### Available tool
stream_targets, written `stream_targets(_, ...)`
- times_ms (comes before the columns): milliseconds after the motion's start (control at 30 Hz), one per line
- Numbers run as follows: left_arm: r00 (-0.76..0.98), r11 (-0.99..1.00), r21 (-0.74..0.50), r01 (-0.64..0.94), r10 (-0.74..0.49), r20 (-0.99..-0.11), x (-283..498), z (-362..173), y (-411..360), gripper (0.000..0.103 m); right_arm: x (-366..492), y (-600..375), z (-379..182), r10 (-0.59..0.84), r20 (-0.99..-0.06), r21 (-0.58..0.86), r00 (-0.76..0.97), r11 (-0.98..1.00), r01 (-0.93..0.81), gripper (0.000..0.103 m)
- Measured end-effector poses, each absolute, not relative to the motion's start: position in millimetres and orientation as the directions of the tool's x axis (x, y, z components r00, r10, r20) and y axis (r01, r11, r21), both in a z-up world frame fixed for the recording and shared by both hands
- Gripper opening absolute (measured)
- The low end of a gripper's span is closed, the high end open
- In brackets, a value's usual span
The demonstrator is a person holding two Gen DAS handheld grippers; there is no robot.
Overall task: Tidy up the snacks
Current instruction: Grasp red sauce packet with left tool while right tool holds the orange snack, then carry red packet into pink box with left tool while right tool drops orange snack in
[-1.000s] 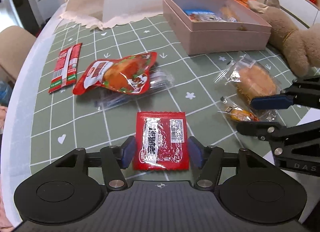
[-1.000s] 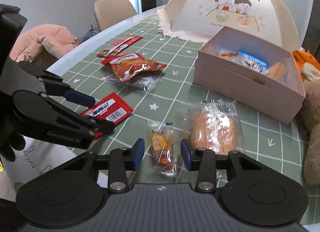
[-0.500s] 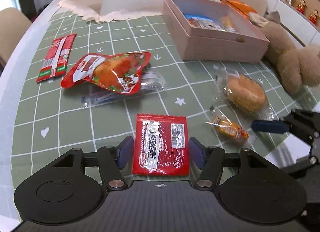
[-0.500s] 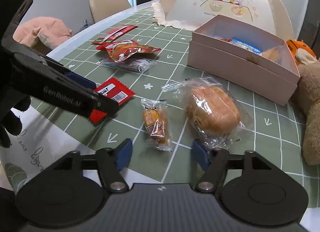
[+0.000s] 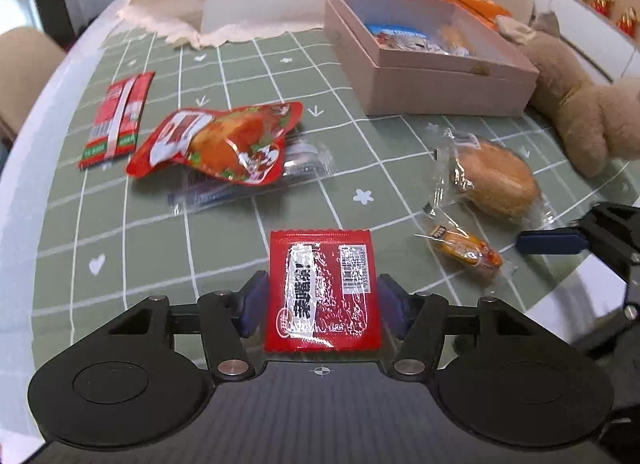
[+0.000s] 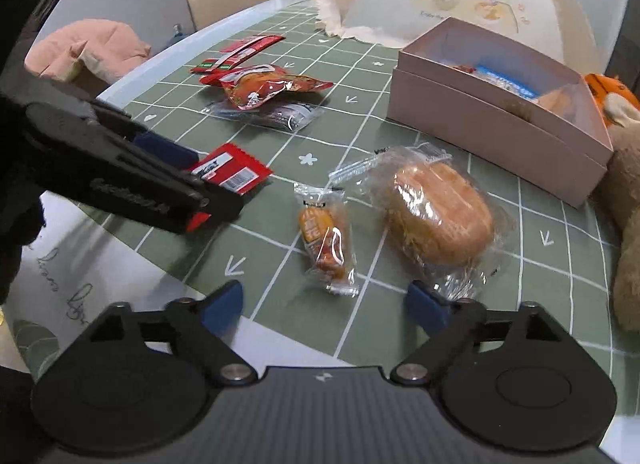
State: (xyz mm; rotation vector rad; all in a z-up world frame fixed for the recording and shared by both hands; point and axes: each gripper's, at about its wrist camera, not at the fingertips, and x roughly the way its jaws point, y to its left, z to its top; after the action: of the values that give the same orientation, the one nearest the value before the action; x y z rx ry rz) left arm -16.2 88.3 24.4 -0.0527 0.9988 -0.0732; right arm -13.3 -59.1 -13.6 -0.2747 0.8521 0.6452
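Lying flat, red sachet point(image 5: 322, 290) lengthwise between left tongs point(image 5: 320, 304).

I see a green tablecloth point(image 5: 224, 240) with white grid, a red square packet point(image 5: 322, 292), a pale pink box point(image 5: 436, 91), a tan plush point(image 5: 576, 111), and an orange snack in clear wrap point(image 6: 326, 240).

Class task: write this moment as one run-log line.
left gripper: around flat red foil sachet | right gripper: open, just widened, empty | pink cardboard box: partly filled

left gripper point(image 5: 320, 304) — black linkages | blue pads | silver screws
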Motion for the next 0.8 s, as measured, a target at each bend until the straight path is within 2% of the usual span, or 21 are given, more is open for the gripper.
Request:
stream_targets(133,0.535,0.992,-0.128,-0.002,-0.107,-0.838,-22,28,97,0.063,0,-56,-8,0.424,-0.769,0.050,0.478,0.786,-0.616,0.056)
stream_targets(167,0.537,0.990,-0.144,-0.010,-0.116,-0.836,-23,30,97,0.063,3,-55,-8,0.425,-0.767,0.051,0.481,0.788,-0.614,0.054)
stream_targets(233,0.542,0.985,-0.171,-0.014,-0.136,-0.830,-25,35,97,0.063,7,-51,-7,0.424,-0.763,0.045,0.487,0.788,-0.614,0.038)
stream_targets(333,0.536,0.978,-0.208,-0.004,-0.173,-0.826,-26,44,93,0.063,5,-47,-6,0.419,-0.763,0.010,0.493,0.769,-0.639,0.023)
stream_targets(433,0.533,0.960,-0.279,0.008,-0.240,-0.811,-26,59,88,0.063,-3,-56,3,0.421,-0.764,-0.005,0.490,0.754,-0.657,0.021)
stream_targets(600,0.566,0.907,-0.413,0.078,-0.381,-0.731,-20,96,75,0.063,-16,-99,36,0.485,-0.723,0.075,0.492,0.763,-0.643,0.021)
stream_targets(700,0.638,0.884,-0.447,0.138,-0.425,-0.642,-8,126,64,0.063,-12,-129,58,0.478,-0.692,0.096,0.541,0.804,-0.587,0.021)
stream_targets(800,0.740,0.862,-0.475,0.173,-0.433,-0.515,13,151,56,0.063,-7,-151,72,0.454,-0.657,0.106,0.602,0.846,-0.522,0.021)
